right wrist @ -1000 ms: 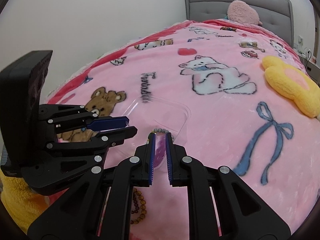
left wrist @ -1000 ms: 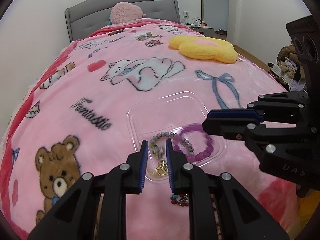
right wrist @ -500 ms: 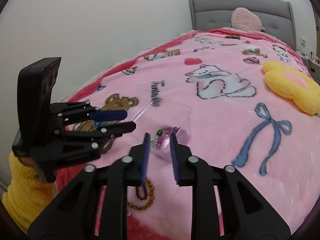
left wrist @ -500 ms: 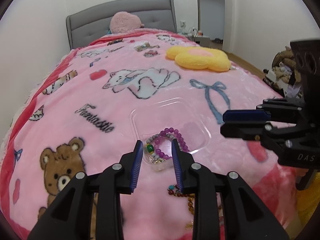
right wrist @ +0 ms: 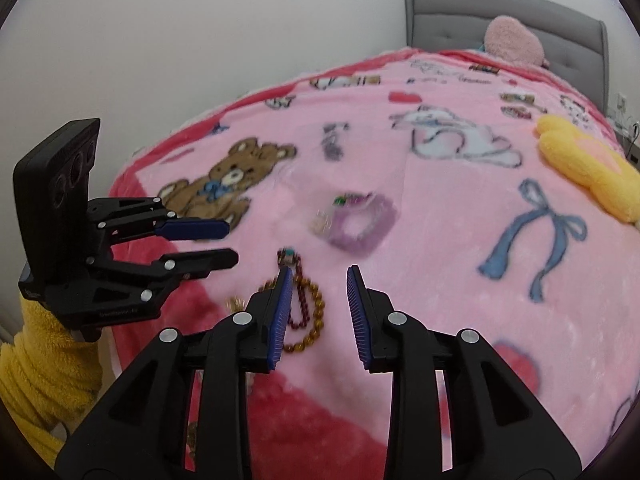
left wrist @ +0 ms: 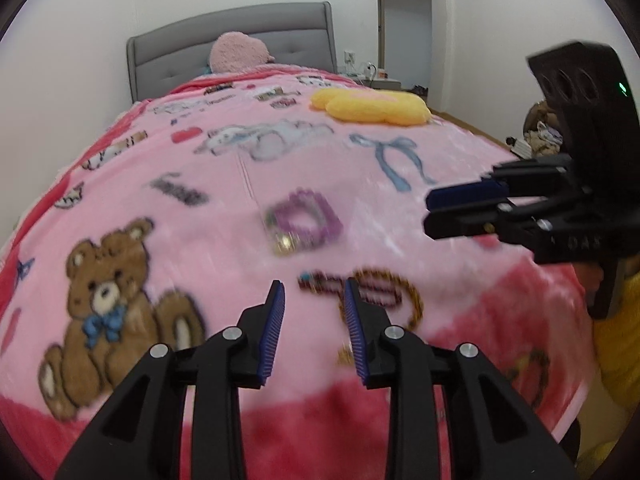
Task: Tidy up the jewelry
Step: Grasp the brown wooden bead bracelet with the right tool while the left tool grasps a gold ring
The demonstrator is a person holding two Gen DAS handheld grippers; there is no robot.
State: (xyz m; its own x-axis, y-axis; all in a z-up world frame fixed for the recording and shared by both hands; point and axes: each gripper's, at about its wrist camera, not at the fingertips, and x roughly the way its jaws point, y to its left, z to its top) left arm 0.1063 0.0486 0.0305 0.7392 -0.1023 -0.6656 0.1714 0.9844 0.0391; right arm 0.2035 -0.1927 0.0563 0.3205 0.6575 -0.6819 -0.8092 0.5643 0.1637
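Note:
A purple bead bracelet lies with a grey-green bead bracelet and a gold piece in a clear tray on the pink blanket; the view is blurred. It also shows in the right wrist view. Brown and dark red bead strands lie on the blanket nearer me, also in the right wrist view. My left gripper is open and empty above the near strands. My right gripper is open and empty, just right of the strands.
A yellow flower cushion lies far right on the bed. A pink plush rests against the grey headboard. A yellow towel hangs at the bed's near left edge. Clutter sits on the floor at right.
Both grippers have pulled back from the tray toward the bed's near edge and opened wider. The purple bracelet stays in the tray. The loose strands have come into fuller view.

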